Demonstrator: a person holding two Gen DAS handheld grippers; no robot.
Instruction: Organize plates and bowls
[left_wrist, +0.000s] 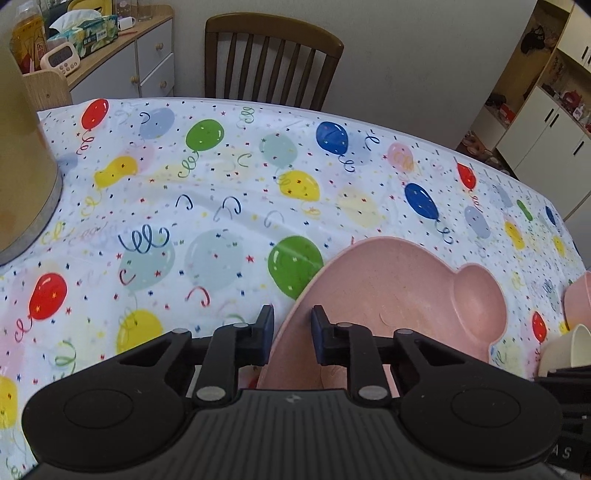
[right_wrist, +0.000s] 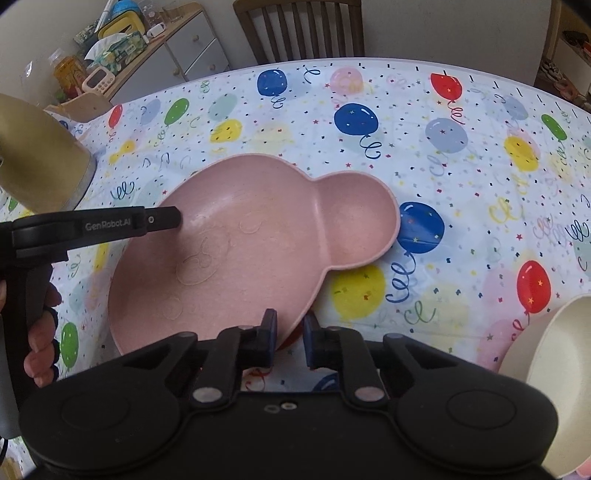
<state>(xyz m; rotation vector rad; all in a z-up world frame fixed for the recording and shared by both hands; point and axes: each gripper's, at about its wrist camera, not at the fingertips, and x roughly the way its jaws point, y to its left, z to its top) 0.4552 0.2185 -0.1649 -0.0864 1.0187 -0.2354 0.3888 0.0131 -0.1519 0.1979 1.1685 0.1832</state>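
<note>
A pink divided plate (right_wrist: 236, 254) with a small round side well lies on the balloon tablecloth (right_wrist: 461, 177). My right gripper (right_wrist: 290, 332) straddles its near rim, with a gap between the fingers. My left gripper (left_wrist: 292, 325) straddles the plate's (left_wrist: 399, 291) left rim, one finger outside and one inside, also with a gap; it shows from the side in the right wrist view (right_wrist: 162, 218). A cream bowl (right_wrist: 557, 384) sits at the right. A pink bowl's edge (left_wrist: 578, 295) and a cream cup (left_wrist: 565, 349) lie at the right of the left wrist view.
A gold metal vessel (right_wrist: 40, 162) stands on the table at the left. A wooden chair (left_wrist: 271, 62) stands behind the far edge. A sideboard (left_wrist: 122, 59) with a tissue box, a timer and bottles is at the back left.
</note>
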